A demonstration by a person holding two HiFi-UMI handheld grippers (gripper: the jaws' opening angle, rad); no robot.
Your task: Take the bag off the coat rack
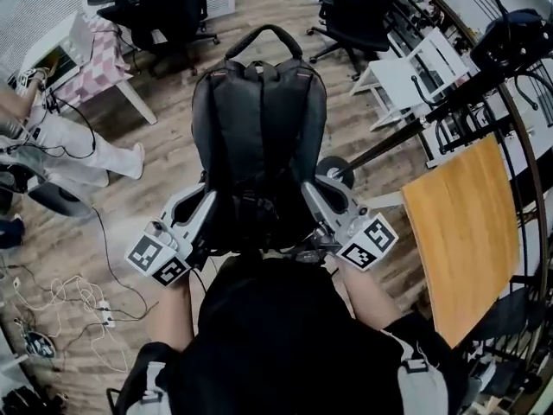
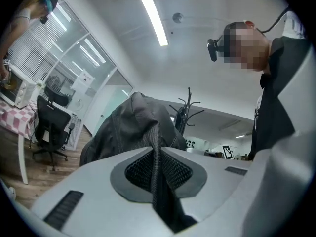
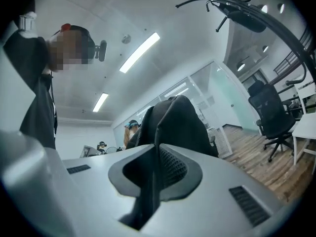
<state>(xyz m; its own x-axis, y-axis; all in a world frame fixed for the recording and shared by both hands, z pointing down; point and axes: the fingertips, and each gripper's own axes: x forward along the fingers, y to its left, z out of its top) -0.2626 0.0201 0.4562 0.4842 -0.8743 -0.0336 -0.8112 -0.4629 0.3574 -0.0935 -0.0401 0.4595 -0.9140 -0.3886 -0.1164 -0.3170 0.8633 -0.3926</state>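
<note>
A dark grey backpack (image 1: 259,128) hangs in front of me, back panel toward me, its carry handle at the far end. My left gripper (image 1: 207,207) is shut on its left shoulder strap (image 2: 157,181). My right gripper (image 1: 313,195) is shut on the right shoulder strap (image 3: 148,191). Both gripper views show a black strap pinched between the jaws, with the bag's body (image 2: 133,127) (image 3: 180,125) bulging just beyond. The black coat rack (image 1: 432,115) stands to the right of the bag, its round base (image 1: 333,169) on the floor beside it; its hooks (image 3: 232,4) rise above the right gripper.
An orange wooden board (image 1: 467,232) lies close on my right. Black office chairs (image 1: 164,11) (image 1: 363,7) and a white table (image 1: 415,72) stand beyond the bag. A person (image 1: 52,137) sits at the left, and cables (image 1: 78,301) lie on the wooden floor.
</note>
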